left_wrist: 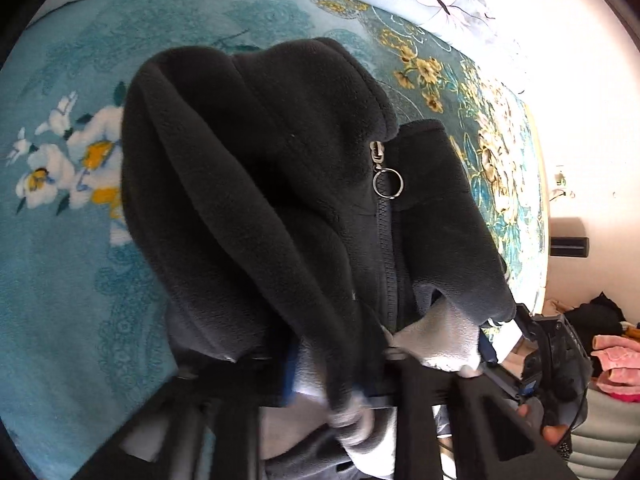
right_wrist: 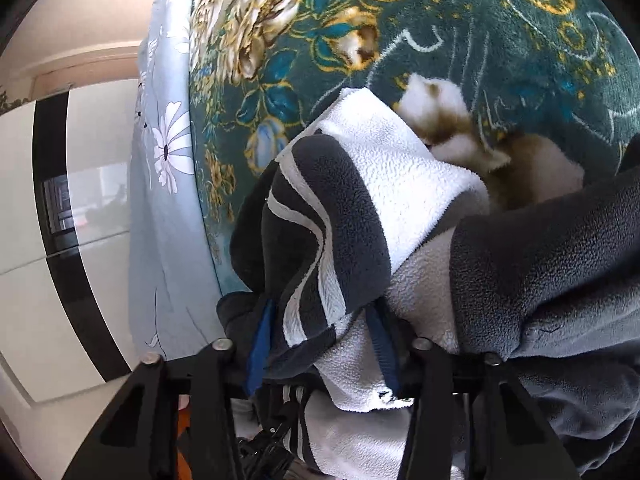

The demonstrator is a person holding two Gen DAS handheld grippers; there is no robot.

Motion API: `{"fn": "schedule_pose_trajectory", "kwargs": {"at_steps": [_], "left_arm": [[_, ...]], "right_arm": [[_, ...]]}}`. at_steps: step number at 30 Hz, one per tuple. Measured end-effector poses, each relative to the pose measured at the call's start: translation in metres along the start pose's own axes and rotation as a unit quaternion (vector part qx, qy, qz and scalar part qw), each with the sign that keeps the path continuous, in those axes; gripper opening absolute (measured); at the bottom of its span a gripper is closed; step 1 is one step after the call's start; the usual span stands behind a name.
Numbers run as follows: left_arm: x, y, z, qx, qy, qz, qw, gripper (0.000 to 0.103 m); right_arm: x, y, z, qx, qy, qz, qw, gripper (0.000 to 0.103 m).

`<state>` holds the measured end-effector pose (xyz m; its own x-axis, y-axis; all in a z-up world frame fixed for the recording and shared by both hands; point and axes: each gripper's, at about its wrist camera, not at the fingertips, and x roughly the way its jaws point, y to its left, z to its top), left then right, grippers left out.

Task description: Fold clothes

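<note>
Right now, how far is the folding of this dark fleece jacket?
Done: little shows as finished; the fleece jacket is bunched, its zipper closed up to the collar. In hand: the left gripper is shut on its fabric, and the right gripper pinches a dark-and-white edge, over the floral blanket. Left: spreading it flat and making every fold.

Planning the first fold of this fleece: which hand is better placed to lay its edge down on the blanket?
Probably the left. Its fingers have the dark grey zip-up fleece jacket bunched between them, the jacket's body draped over the open teal floral blanket. The right gripper pinches the white-lined hem near the blanket's edge.
</note>
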<state>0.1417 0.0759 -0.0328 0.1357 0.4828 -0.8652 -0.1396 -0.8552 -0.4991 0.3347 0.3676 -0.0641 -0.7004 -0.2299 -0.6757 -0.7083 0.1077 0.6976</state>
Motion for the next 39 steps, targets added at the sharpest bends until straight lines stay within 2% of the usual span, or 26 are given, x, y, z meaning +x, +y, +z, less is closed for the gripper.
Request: {"fn": "schedule_pose_trajectory", "kwargs": {"at_steps": [3,7,10,13,17,20,23,25,33,37,39], "left_arm": [[-0.010,0.005,-0.004,0.016,-0.008,0.000,0.9998,0.007],[-0.046,-0.002,-0.008,0.074,-0.056,-0.010,0.9957,0.007],[-0.080,-0.015,-0.007,0.121,-0.101,-0.013,0.9874,0.007],[-0.110,-0.027,0.001,0.146,-0.141,-0.031,0.9787,0.007],[-0.151,-0.052,0.024,0.177,-0.194,-0.045,0.9639,0.007],[-0.181,-0.089,0.042,0.206,-0.245,-0.055,0.9456,0.007],[-0.201,-0.099,0.050,0.225,-0.284,-0.070,0.9294,0.007],[-0.217,-0.096,0.044,0.226,-0.291,-0.103,0.9237,0.007],[-0.295,-0.085,-0.014,0.277,-0.311,-0.149,0.8970,0.006],[-0.338,-0.086,-0.034,0.304,-0.324,-0.177,0.8783,0.006],[-0.351,-0.092,-0.029,0.307,-0.322,-0.180,0.8775,0.007]], "right_arm": [[-0.008,-0.001,0.003,0.001,-0.008,0.023,1.000,0.011],[-0.036,0.013,0.013,-0.030,-0.040,0.043,0.998,0.009],[-0.069,0.033,0.021,-0.065,-0.079,0.062,0.993,0.009],[-0.107,0.057,0.029,-0.104,-0.119,0.078,0.984,0.009],[-0.167,0.093,0.032,-0.161,-0.179,0.092,0.966,0.008],[-0.213,0.116,0.025,-0.203,-0.222,0.104,0.948,0.008],[-0.249,0.123,0.011,-0.224,-0.255,0.132,0.931,0.008],[-0.267,0.121,-0.001,-0.234,-0.271,0.148,0.922,0.008],[-0.316,0.088,-0.060,-0.269,-0.299,0.158,0.902,0.008],[-0.347,0.088,-0.089,-0.294,-0.306,0.157,0.892,0.008],[-0.361,0.095,-0.100,-0.307,-0.308,0.155,0.887,0.008]]}}
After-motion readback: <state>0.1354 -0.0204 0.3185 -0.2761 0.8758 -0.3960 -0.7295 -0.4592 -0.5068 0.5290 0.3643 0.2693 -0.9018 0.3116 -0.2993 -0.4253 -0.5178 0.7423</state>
